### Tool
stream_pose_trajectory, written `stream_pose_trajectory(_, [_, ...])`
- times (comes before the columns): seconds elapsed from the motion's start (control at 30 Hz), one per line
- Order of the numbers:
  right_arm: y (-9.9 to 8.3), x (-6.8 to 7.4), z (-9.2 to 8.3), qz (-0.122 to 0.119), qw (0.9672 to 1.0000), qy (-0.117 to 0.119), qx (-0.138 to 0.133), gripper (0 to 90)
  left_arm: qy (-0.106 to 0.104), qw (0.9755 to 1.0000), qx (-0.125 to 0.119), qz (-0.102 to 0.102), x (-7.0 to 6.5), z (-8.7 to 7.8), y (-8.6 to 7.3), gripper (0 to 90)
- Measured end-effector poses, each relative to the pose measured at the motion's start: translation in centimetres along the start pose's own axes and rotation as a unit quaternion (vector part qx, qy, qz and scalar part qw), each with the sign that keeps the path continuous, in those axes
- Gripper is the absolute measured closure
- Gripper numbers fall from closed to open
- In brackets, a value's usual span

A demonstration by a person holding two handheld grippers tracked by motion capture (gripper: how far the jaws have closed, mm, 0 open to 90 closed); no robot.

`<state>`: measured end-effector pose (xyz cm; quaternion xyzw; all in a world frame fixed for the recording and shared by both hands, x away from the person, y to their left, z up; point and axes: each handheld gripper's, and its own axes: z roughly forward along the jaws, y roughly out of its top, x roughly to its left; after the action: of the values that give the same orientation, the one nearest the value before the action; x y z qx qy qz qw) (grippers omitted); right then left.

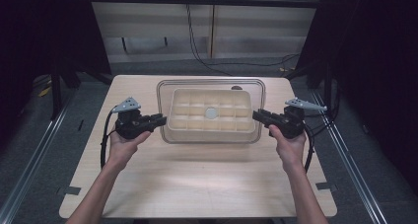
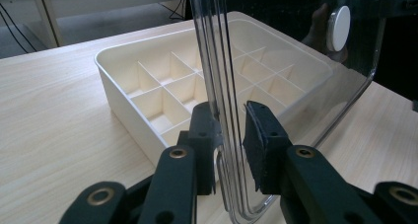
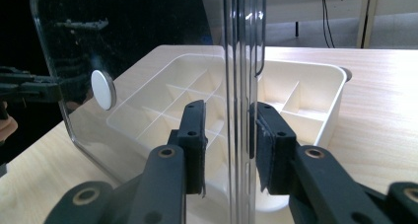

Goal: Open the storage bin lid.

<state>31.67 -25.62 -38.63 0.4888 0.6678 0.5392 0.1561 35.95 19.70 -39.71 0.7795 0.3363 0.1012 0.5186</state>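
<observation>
while a person's hands come in from six o'clock of the high view, the left gripper (image 1: 161, 119) sits at nine o'clock of the clear lid (image 1: 211, 84) and the right gripper (image 1: 257, 115) at three o'clock. each tool pinches an end edge of that lid: in the left gripper view the jaws stand either side of the lid's rim (image 2: 224, 86), and likewise in the right gripper view (image 3: 244, 86). the lid hangs level over the cream divided tray (image 1: 197, 108), its white round knob (image 1: 211, 113) at centre. the tray rests on the wooden table (image 1: 207, 179), toward twelve o'clock of its middle.
</observation>
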Motion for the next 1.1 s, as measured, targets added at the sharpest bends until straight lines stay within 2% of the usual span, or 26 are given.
stream_pose_trajectory(0.17, [-0.1,0.4,-0.4,-0.001,1.0,0.0,0.005,68.4,0.004,1.0,0.005,0.003,-0.5,-0.2,-0.2,74.1])
stream_pose_trajectory(0.47, [-1.3,0.6,-1.4,0.007,0.9998,0.004,0.016,68.3,-0.003,0.9998,0.014,0.017,-1.3,-0.6,-0.5,74.4])
stream_pose_trajectory(0.83, [-1.8,1.7,-2.6,0.004,0.9998,0.01,0.016,68.8,-0.011,0.9991,0.025,0.033,-2.1,-1.9,-1.3,74.8])
stream_pose_trajectory(0.97, [-2.3,1.9,-2.8,0.007,0.9996,0.012,0.022,69.1,-0.011,0.999,0.03,0.032,-2.4,-2.2,-1.5,74.8])
stream_pose_trajectory(1.1, [-2.9,2.2,-3.0,0.006,0.9995,0.009,0.031,68.7,-0.01,0.9991,0.038,0.018,-3.0,-2.4,-1.8,74.7])
